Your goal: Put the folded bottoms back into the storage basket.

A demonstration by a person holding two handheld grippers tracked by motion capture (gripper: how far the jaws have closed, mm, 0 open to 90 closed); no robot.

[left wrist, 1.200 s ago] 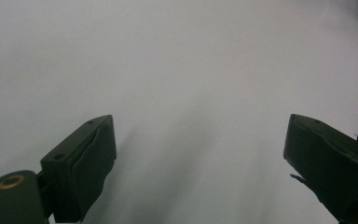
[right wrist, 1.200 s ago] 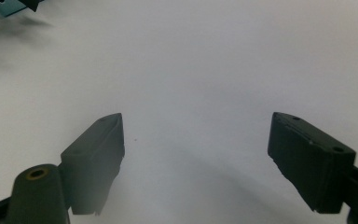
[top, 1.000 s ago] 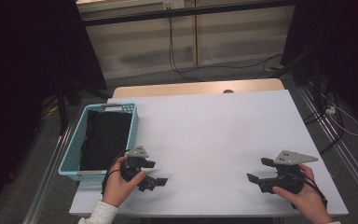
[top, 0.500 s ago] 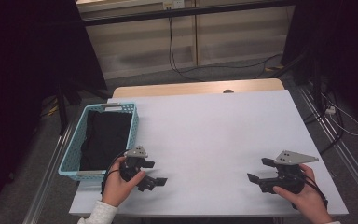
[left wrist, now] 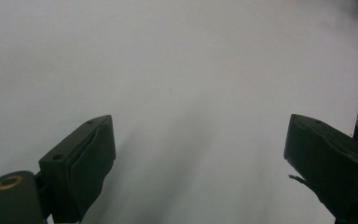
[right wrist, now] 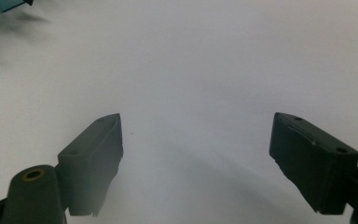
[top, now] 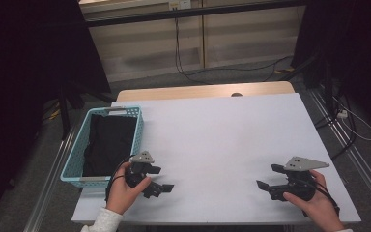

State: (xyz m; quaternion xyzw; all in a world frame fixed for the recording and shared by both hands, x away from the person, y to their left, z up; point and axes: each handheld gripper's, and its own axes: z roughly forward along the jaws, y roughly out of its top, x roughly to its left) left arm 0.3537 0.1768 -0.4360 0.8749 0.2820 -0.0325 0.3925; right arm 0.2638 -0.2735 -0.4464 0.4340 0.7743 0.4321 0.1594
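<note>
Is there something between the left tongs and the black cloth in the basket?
Yes: the basket's near wall stands between the left tongs and the black cloth. The tongs point away from it, over bare table.

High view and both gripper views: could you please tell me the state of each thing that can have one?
Left gripper: open, nothing between its jaws, low over the white table.
Right gripper: open, nothing between its jaws, low over the table.
Blue basket: upright at the table's left edge, holding a black cloth.
Black cloth: crumpled inside the basket, untouched by either gripper.
</note>
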